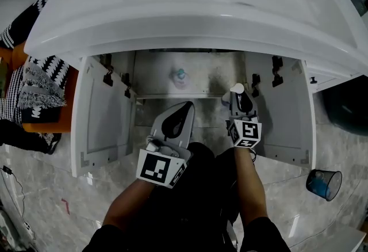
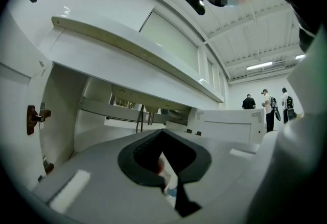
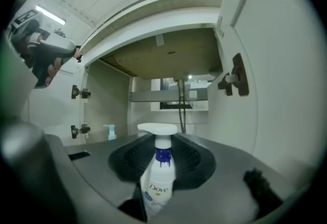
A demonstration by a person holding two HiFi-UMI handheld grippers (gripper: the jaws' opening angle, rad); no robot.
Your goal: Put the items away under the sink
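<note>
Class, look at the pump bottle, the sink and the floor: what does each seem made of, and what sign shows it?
Bottle: probably glossy white plastic; smooth moulded pump head, printed label.
Sink: glossy white ceramic or resin; bright highlights, seamless curves.
Floor: polished grey stone or stone-look tile; veining, reflections.

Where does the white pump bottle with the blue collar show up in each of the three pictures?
Head view: white pump bottle right of centre, in the right gripper.
Left gripper view: not in it.
Right gripper view: bottom centre, between the jaws.
Shared landmark: the white sink's front edge.
</note>
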